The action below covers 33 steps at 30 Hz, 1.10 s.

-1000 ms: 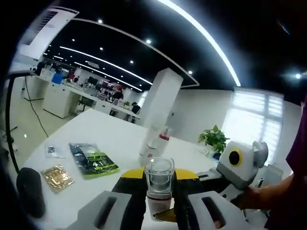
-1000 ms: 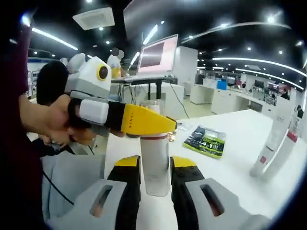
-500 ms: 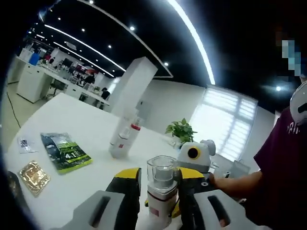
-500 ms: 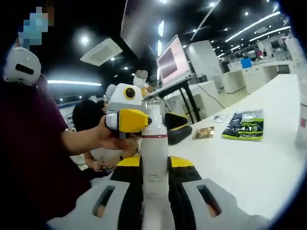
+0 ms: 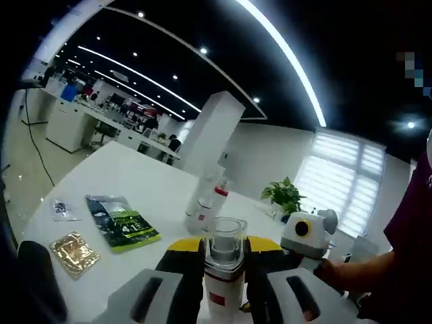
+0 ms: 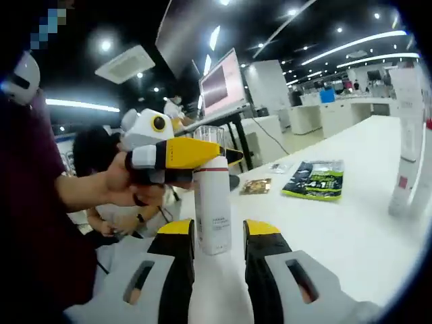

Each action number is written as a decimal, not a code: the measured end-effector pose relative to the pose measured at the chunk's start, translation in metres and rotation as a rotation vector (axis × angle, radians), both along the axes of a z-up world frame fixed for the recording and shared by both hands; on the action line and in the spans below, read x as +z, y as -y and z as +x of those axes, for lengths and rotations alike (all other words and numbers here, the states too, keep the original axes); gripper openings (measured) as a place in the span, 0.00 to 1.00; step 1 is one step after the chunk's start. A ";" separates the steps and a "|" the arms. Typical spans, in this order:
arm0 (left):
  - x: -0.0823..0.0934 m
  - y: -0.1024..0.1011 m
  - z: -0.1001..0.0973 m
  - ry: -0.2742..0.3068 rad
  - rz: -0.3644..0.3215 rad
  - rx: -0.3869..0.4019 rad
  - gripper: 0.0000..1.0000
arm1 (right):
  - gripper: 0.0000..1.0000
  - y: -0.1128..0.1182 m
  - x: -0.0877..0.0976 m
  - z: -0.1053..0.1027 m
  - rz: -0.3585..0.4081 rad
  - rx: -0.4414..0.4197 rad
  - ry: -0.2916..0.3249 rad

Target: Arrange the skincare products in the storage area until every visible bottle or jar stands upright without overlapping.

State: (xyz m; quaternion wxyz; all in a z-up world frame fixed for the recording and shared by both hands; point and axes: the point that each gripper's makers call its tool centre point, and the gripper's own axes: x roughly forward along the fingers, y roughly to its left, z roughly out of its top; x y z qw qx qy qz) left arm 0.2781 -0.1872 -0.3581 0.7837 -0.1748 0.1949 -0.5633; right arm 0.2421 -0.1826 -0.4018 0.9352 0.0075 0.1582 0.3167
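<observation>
A white pump bottle (image 6: pixel 213 209) with a clear cap and a red band hangs upright over the white table (image 6: pixel 337 229). My left gripper (image 6: pixel 226 154), held by a hand, is shut on the bottle's neck just under the cap. In the left gripper view the same bottle (image 5: pixel 223 270) sits tight between my left gripper (image 5: pixel 225 246). My right gripper (image 6: pixel 219 226) is open, its jaws either side of the bottle's lower body with a gap on the right. Its body (image 5: pixel 302 237) shows at the right, held by a hand.
Two white tubes (image 5: pixel 206 202) stand together farther along the table, also at the right edge as tubes (image 6: pixel 405 169). A green packet (image 5: pixel 121 223), a gold sachet (image 5: pixel 74 251) and a small clear sachet (image 5: pixel 64 209) lie flat. A person's arm (image 6: pixel 74 196) is at left.
My right gripper has let go of the bottle and its jaws now stand apart around it. The left gripper keeps its hold on the neck. Both views have shifted with the hands.
</observation>
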 end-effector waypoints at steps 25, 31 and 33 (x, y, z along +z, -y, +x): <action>0.021 0.006 -0.072 -0.101 -0.211 -0.444 0.26 | 0.21 -0.046 0.018 -0.048 0.345 0.478 -0.152; 0.010 0.010 -0.051 -0.037 -0.163 -0.266 0.24 | 0.22 -0.032 0.008 -0.028 0.263 0.302 -0.110; 0.004 0.009 -0.036 -0.049 -0.125 -0.168 0.24 | 0.23 -0.024 0.004 -0.016 0.211 0.193 -0.088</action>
